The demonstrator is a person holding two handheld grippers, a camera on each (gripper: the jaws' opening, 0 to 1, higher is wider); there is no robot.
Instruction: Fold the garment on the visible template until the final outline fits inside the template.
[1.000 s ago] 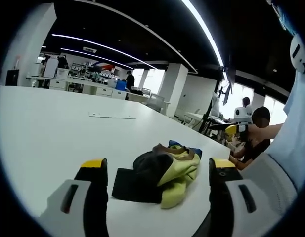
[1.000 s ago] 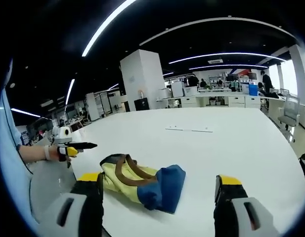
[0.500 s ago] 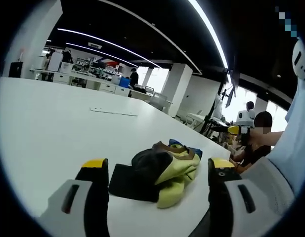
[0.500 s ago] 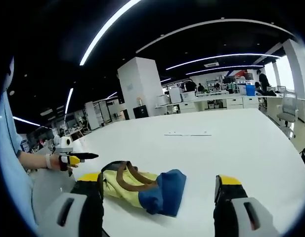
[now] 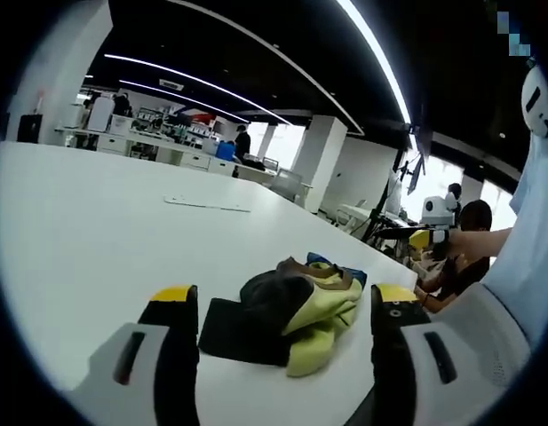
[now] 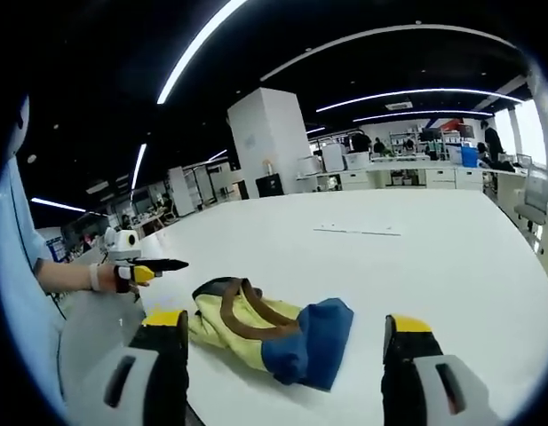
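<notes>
A crumpled garment in yellow, blue, brown and black (image 5: 296, 312) lies on the white table (image 5: 96, 231), partly over a dark flat template (image 5: 227, 330). My left gripper (image 5: 282, 306) is open, its jaws standing either side of the heap and short of it. In the right gripper view the same garment (image 6: 274, 333) shows its yellow body, brown trim and blue end. My right gripper (image 6: 278, 327) is open and holds nothing. The left gripper (image 6: 145, 269) shows at the left, held in a hand. The right gripper (image 5: 424, 235) shows at the right of the left gripper view.
A thin flat strip (image 5: 207, 205) lies farther out on the table, also seen as a strip (image 6: 356, 230) in the right gripper view. The person's light sleeve (image 5: 531, 257) is at the right. Desks, pillars and people stand in the office behind.
Both views have shifted slightly with the hands. The garment lies as before and both grippers stay open.
</notes>
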